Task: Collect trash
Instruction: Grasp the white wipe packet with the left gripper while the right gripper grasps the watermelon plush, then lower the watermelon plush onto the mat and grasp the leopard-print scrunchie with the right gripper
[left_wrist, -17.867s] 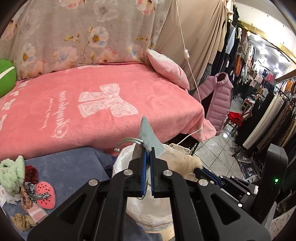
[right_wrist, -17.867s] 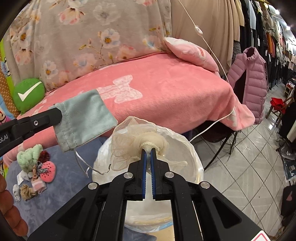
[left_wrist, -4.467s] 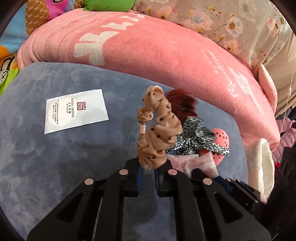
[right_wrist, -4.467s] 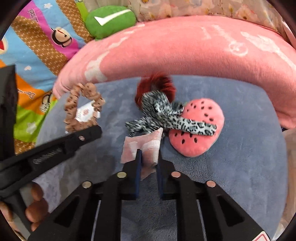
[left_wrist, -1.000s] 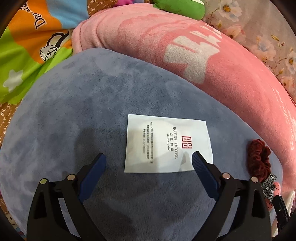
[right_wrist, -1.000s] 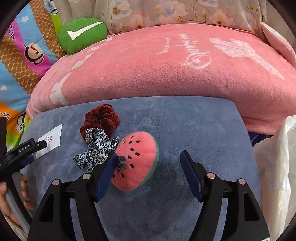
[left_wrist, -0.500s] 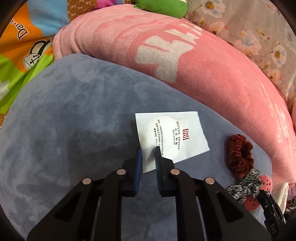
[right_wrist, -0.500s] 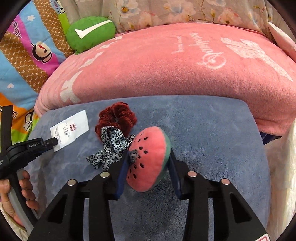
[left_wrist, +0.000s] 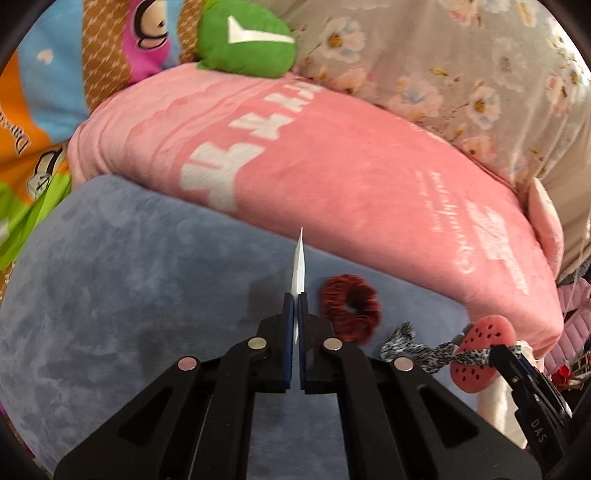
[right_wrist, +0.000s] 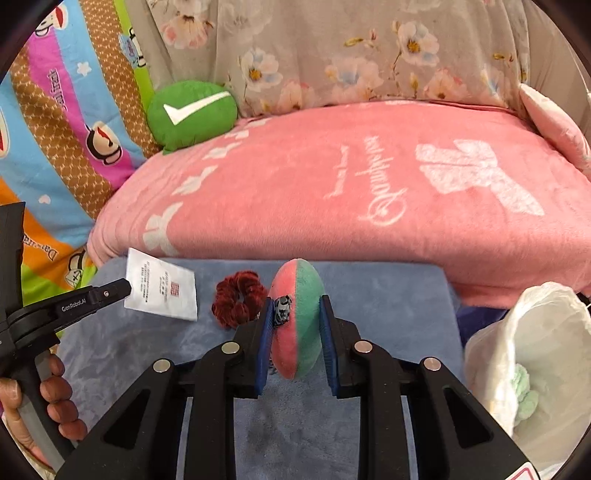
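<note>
Left gripper (left_wrist: 295, 302) fingers clenched on white paper packet (right_wrist: 161, 290), lifted at frame centre. Right gripper (right_wrist: 295, 317) fingers closing, grasping watermelon plush (right_wrist: 297, 325); red scrunchie (right_wrist: 238, 302) lies just left.

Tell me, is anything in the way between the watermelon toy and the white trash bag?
Nothing visible. The round pink-and-green plush watermelon sits clamped in the right gripper, whose jaws are closing on it. The white plastic trash bag stands open to the right, past the edge of the blue-grey velvet cushion, with only bare cushion between.
</note>
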